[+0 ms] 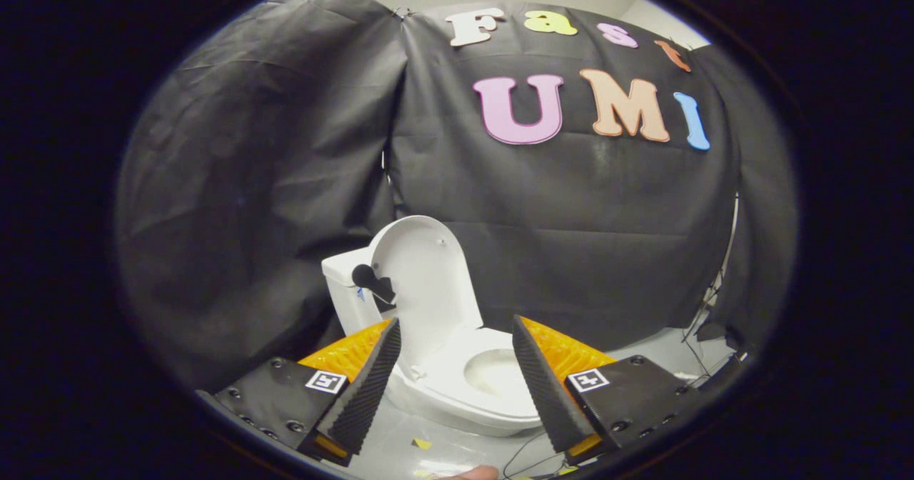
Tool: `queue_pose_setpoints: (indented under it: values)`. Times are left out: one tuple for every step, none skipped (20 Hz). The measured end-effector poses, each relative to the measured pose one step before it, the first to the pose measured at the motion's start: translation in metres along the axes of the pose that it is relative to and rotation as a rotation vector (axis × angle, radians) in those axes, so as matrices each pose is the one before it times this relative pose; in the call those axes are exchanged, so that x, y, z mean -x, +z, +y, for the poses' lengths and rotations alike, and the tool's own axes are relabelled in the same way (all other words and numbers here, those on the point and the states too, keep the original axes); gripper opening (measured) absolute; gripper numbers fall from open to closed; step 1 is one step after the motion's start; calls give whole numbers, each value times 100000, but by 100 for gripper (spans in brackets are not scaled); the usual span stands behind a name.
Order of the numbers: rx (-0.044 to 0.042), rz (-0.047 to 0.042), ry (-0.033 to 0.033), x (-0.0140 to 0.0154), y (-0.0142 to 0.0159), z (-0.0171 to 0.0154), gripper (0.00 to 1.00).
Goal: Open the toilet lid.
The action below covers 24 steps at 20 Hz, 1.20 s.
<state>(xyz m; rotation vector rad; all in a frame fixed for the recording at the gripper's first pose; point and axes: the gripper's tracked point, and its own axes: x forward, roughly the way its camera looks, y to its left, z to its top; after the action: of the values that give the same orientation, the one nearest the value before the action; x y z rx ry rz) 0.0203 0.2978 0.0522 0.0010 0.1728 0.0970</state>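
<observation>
Pale grey floor, smooth and slightly glossy. Standing on it, a white toilet near the black cloth wall. Also lying there: small yellow scraps and thin dark cables.

No readable text, square coded markers on tongs

White toilet, orange-and-black ribbed fingers

My tool is held low and level, its two ridged black fingers spread wide apart with nothing between them or touching them. A fingertip of my hand peeks beneath the tool.
</observation>
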Motion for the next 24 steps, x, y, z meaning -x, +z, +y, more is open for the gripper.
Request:
queue_pose_setpoints:
  values:
    - [825, -533, -297, 288, 156, -787, 97]
    - [-228, -391, -266, 255, 89, -775, 97]
    - [-388, -778, -650, 234, 359, -918, 97]
    - [291, -767, -939, 352, 339, -1157, 97]
    - [891, -808, -373, 341, 398, -790, 97]
    - [1184, -488, 76, 444, 317, -686, 97]
    - [1647, -387, -429, 428, 284, -849, 97]
    - [972, -591, -823, 368, 267, -872, 97]
    - [23, -815, 174, 374, 237, -665, 97]
    - [-59, -846, 430, 261, 34, -337, 97]
    - [64, -338, 232, 348, 85, -571, 97]
    - [849, -201, 96, 413, -11, -631, 97]
    - [804, -670, 627, 467, 112, -479, 97]
    - [412, -2139, -716, 506, 287, -542, 97]
    - [-935, -2577, -1583, 474, 344, -764, 97]
    - [-2260, -2660, -266, 320, 102, -171, 97]
    - [-2686, -2210, 142, 295, 148, 131, 97]
    - [-1812, -1610, -411, 198, 30, -27, 97]
    - [-38, -992, -1249, 182, 137, -315, 97]
    - [965, -716, -1546, 162, 63, -505, 97]
    - [741, -256, -1259, 126, -11, -333, 97]
    - [-187, 138, -228, 48, -129, -31, 97]
    - [-682, 191, -472, -110, -106, -71, 97]
    - [-583, 110, -410, -68, -246, -177, 97]
